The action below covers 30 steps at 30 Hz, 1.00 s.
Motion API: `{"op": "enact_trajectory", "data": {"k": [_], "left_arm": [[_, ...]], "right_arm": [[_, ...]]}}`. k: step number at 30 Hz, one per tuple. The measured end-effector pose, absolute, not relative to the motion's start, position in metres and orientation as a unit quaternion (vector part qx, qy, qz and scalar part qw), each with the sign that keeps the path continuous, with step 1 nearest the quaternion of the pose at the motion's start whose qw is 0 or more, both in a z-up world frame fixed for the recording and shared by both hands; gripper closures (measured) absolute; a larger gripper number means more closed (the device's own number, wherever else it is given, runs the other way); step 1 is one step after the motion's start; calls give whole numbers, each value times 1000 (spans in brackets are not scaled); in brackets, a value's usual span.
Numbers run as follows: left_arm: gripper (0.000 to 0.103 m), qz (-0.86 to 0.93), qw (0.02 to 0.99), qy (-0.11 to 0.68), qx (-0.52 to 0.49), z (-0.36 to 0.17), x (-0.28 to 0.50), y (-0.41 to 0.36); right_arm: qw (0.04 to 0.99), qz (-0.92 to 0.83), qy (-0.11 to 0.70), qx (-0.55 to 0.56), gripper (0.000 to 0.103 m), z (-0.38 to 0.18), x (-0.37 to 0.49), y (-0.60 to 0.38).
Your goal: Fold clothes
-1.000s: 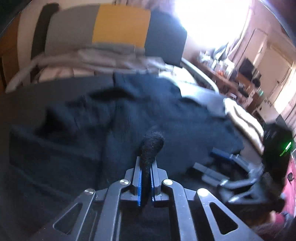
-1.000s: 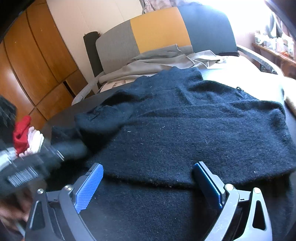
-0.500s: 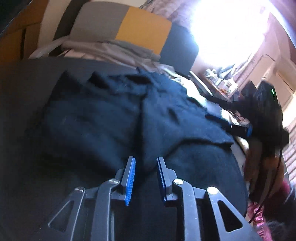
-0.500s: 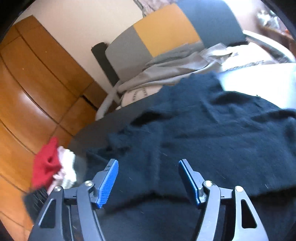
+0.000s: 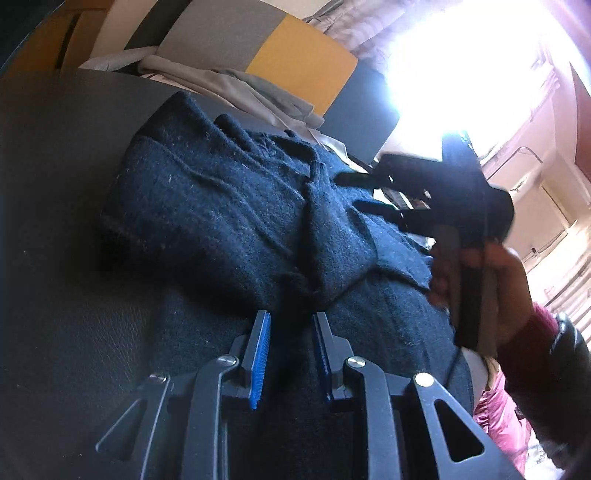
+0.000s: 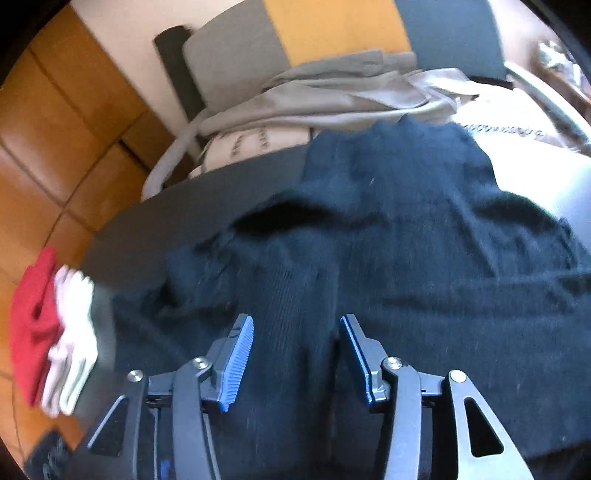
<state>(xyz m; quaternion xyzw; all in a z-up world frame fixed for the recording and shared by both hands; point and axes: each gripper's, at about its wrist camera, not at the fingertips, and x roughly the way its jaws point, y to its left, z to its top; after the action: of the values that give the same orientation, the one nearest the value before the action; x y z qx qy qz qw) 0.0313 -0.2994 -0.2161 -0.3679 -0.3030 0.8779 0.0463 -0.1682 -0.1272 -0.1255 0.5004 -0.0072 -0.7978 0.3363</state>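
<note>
Nearest, left gripper open, having let go the dark sweater on the black table; folded sleeve now lying across it. Beyond, right gripper closing around a fresh ridge, folding unfinished.

Domestic room, probably a bedroom or living room. Wooden cabinet doors are occupying the left of the frame. A chair at top centre is holding grey clothes. Folded garments are lying at lower left.
</note>
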Motion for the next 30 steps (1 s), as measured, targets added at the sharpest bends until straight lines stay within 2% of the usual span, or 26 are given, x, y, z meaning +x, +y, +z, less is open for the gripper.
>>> {"op": "enact_trajectory", "data": {"k": [2, 8, 9, 11, 12, 14, 22, 29, 30], "left_arm": [[81, 879, 47, -302, -366, -216, 31, -299], [81, 877, 55, -312, -361, -217, 29, -302], [81, 877, 55, -313, -360, -217, 32, -302], [81, 878, 56, -314, -357, -217, 39, -302], [81, 878, 56, -314, -356, -216, 39, -302], [81, 878, 56, -314, -356, -216, 39, -303], [79, 855, 85, -358, -366, -215, 54, -311], [79, 856, 74, -344, -379, -213, 69, -302], [79, 855, 72, -345, -379, -213, 70, -302]], "right_arm": [[343, -797, 9, 498, 52, -120, -168, -142], [316, -779, 189, 508, 51, -132, -149, -199], [316, -782, 199, 499, 58, -129, -146, -199], [316, -787, 218, 482, 91, -123, -140, -201], [317, -790, 228, 473, 95, -121, -136, -202], [318, -797, 237, 456, 95, -113, -131, -199], [317, -847, 70, 420, 95, -71, -129, -77], [321, -830, -40, 453, 95, -112, -100, 27], [329, -823, -53, 460, 90, -120, -93, 37]]}}
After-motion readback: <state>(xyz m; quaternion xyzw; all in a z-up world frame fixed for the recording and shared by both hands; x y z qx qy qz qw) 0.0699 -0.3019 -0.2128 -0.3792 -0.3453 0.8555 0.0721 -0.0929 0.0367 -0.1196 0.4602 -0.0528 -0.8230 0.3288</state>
